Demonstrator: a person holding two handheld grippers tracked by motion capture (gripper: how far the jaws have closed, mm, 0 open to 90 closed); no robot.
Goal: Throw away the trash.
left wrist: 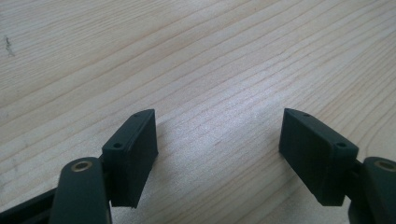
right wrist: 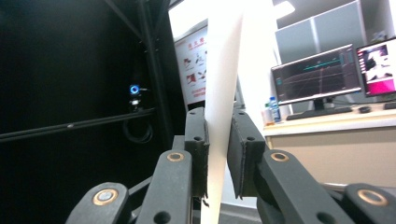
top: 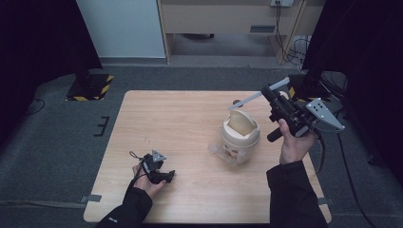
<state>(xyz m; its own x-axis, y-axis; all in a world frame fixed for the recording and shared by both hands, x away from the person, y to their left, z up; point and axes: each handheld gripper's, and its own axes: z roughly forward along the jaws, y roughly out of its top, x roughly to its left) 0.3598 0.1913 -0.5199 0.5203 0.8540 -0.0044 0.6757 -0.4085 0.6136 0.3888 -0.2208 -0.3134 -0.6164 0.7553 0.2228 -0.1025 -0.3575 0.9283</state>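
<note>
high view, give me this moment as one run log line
left gripper: open, low on table | right gripper: shut on white strip, raised beside bin

The place reads as a lab or recording room. A plain wooden desk [top: 190, 118] stands on grey carpet [top: 57, 142] between black curtains [top: 38, 38], with a hazard-striped stand base [top: 90, 85] beside it. Behind are computer monitors [right wrist: 317, 77] showing graphs, a blue-ringed camera [right wrist: 135, 89] on a dark frame, and loose cables [top: 297, 50].
</note>
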